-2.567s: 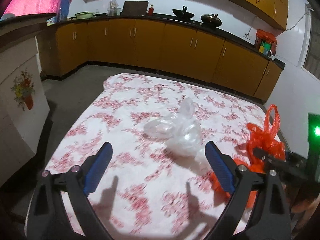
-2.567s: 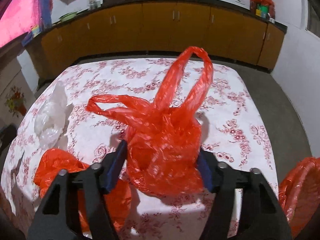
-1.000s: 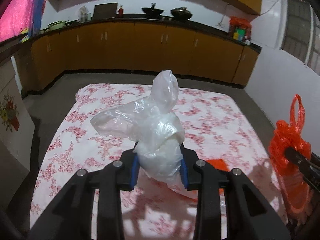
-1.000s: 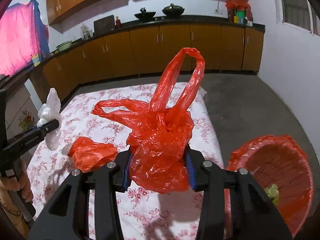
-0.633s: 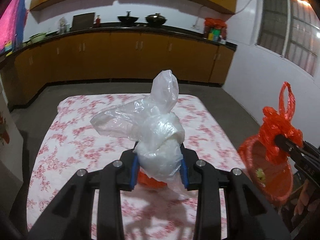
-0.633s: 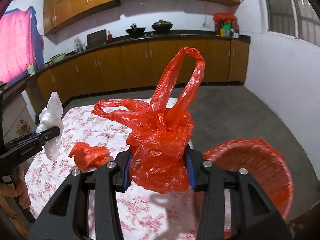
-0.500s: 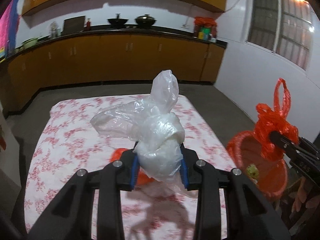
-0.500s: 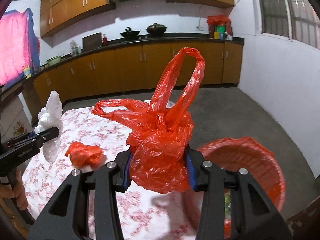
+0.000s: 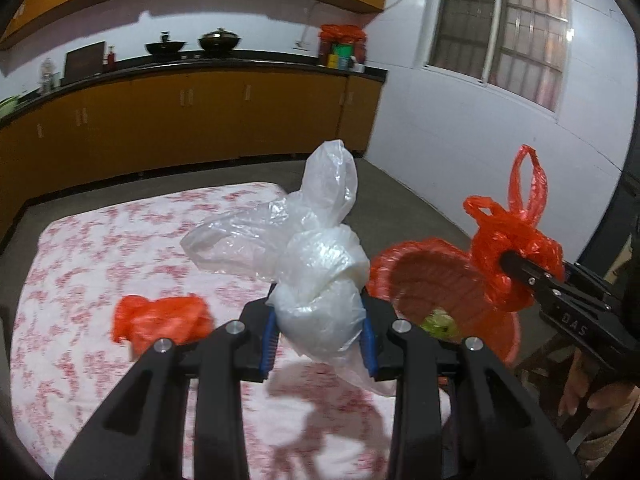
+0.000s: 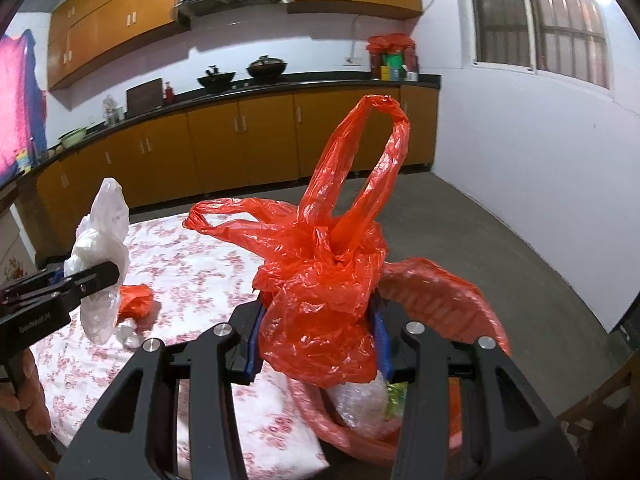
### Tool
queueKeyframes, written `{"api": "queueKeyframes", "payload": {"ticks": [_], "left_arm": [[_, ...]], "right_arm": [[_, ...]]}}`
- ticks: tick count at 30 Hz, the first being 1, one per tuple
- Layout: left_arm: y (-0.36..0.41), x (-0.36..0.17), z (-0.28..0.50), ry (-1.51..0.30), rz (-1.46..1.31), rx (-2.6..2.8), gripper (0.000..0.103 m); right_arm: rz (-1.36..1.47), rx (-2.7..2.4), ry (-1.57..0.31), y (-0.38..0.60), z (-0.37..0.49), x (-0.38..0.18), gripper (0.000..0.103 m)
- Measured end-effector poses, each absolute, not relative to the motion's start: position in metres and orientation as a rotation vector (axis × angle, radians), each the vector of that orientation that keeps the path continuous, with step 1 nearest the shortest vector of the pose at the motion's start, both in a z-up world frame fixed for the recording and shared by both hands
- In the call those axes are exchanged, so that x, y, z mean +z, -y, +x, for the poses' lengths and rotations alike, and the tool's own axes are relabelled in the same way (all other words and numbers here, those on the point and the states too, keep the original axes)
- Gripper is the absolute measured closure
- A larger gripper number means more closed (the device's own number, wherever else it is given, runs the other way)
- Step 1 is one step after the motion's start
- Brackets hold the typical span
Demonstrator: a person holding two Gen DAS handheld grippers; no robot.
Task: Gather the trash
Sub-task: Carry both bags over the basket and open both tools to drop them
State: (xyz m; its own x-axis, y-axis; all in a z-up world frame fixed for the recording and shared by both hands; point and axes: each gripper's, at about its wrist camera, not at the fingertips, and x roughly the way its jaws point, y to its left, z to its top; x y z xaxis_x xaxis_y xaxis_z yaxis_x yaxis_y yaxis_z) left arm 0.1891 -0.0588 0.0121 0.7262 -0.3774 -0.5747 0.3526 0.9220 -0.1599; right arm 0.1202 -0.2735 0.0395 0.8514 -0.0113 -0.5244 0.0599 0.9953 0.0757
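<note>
Dim indoor light, dusk glow at the window (image 9: 516,24); fisheye edges curve and darken; the orange basket (image 10: 444,284) is motion-blurred; shadows on the tablecloth (image 9: 80,248)

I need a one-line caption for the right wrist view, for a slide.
Right tool grips a knotted red bag above the red basket beside the floral table.

The left gripper (image 9: 318,336) is clamped on a knotted clear plastic bag (image 9: 316,280), tilted downward. To its right, the right gripper (image 10: 318,346) pinches a knotted red plastic bag (image 10: 320,300), angled likewise.
</note>
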Motion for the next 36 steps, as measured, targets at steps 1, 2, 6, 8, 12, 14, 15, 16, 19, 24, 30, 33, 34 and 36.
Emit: {"api": "queueKeyframes", "payload": {"ticks": [1,2,6,8,12,14,15,16,19,24,30,33,34,36], "left_arm": [[0.064,0.011,0.188,-0.644,-0.039,-0.415,0.070],[0.069,0.010,0.188,-0.646,-0.037,-0.430,0.070],[0.089,0.008,0.187,-0.653,-0.038,-0.483,0.070],[0.098,0.006,0.188,-0.658,-0.038,-0.507,0.070],[0.117,0.000,0.190,-0.668,-0.031,-0.550,0.070],[0.127,-0.003,0.192,-0.677,-0.030,-0.569,0.070],[0.132,-0.005,0.193,-0.682,-0.031,-0.580,0.070],[0.135,-0.006,0.194,-0.685,-0.031,-0.587,0.070],[0.149,-0.011,0.198,-0.701,-0.032,-0.614,0.070],[0.174,-0.018,0.205,-0.714,-0.019,-0.659,0.070],[0.199,-0.031,0.215,-0.738,-0.006,-0.695,0.069],[0.209,-0.037,0.221,-0.752,-0.002,-0.705,0.069],[0.211,-0.040,0.224,-0.756,0.000,-0.706,0.069],[0.218,-0.044,0.228,-0.767,0.001,-0.710,0.069]], "right_arm": [[0.096,-0.050,-0.552,0.278,0.119,0.039,0.059],[0.100,-0.058,-0.554,0.280,0.119,0.038,0.059],[0.126,-0.094,-0.562,0.292,0.117,0.034,0.059],[0.137,-0.108,-0.566,0.298,0.116,0.032,0.059],[0.151,-0.134,-0.576,0.309,0.115,0.028,0.059],[0.157,-0.150,-0.581,0.314,0.116,0.026,0.059],[0.160,-0.155,-0.582,0.317,0.116,0.025,0.059],[0.163,-0.160,-0.584,0.319,0.116,0.024,0.059],[0.174,-0.179,-0.589,0.327,0.116,0.021,0.059],[0.195,-0.200,-0.594,0.340,0.114,0.017,0.059],[0.226,-0.216,-0.594,0.354,0.115,0.014,0.059],[0.231,-0.220,-0.592,0.359,0.117,0.013,0.059],[0.234,-0.220,-0.592,0.361,0.118,0.013,0.059],[0.238,-0.221,-0.591,0.362,0.120,0.012,0.059]]}}
